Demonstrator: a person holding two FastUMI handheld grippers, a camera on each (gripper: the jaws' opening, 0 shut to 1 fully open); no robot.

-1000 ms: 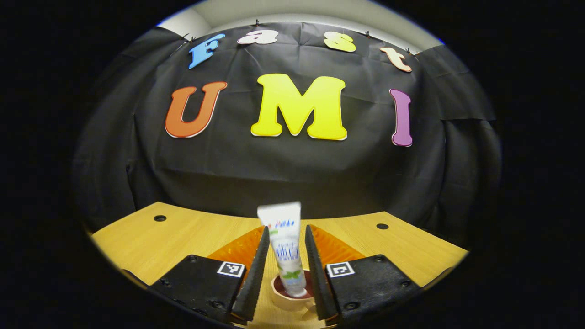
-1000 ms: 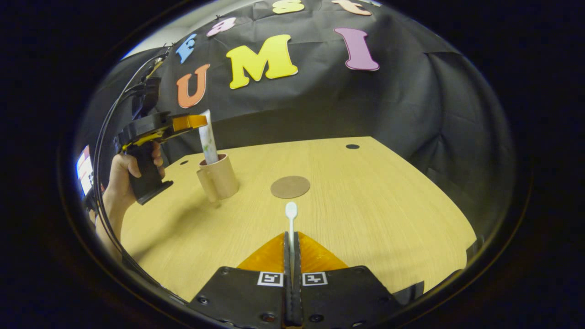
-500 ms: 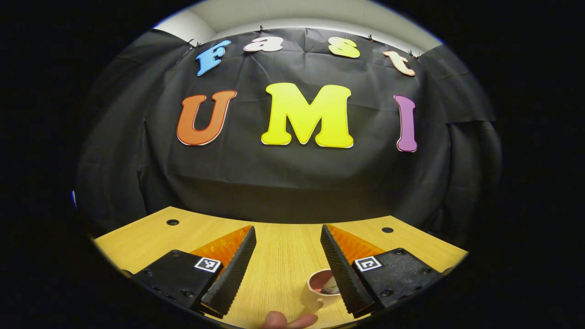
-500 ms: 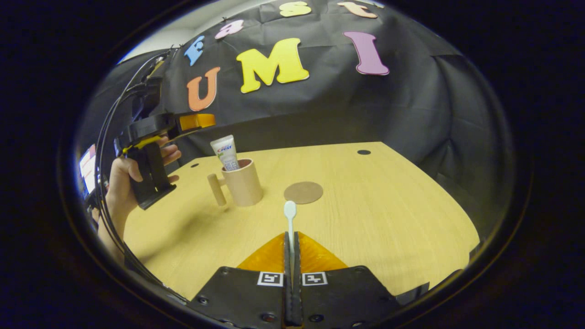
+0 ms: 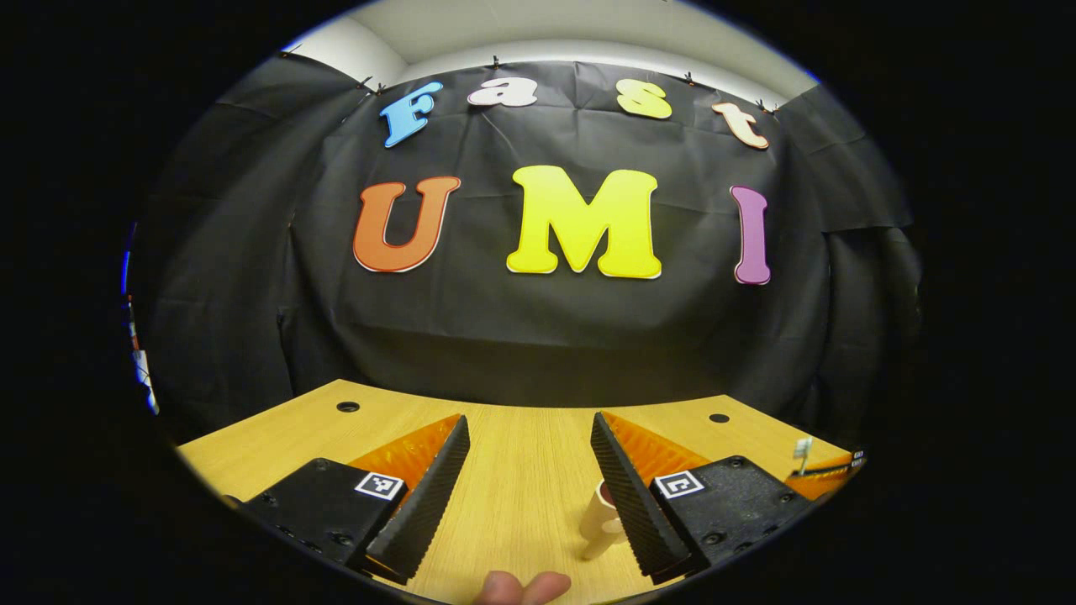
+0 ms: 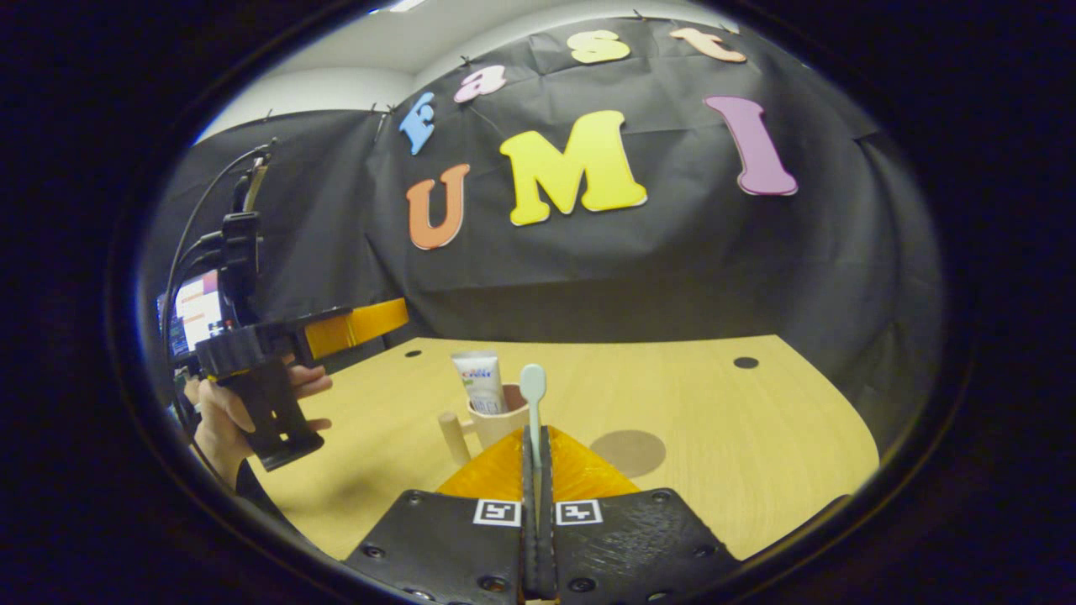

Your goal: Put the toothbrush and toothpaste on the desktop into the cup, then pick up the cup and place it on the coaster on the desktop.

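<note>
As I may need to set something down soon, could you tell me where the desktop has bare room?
In the right gripper view, the desktop is bare to the right of the coaster, out to the grommet hole. Bare wood also lies left of the cup. It is crowded around the cup, which holds the toothpaste, where the right tool brings the toothbrush.

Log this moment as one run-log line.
white toothpaste tube: in tan handled cup | white toothbrush: right gripper shut on it | left gripper: open | round brown coaster: bare
</note>
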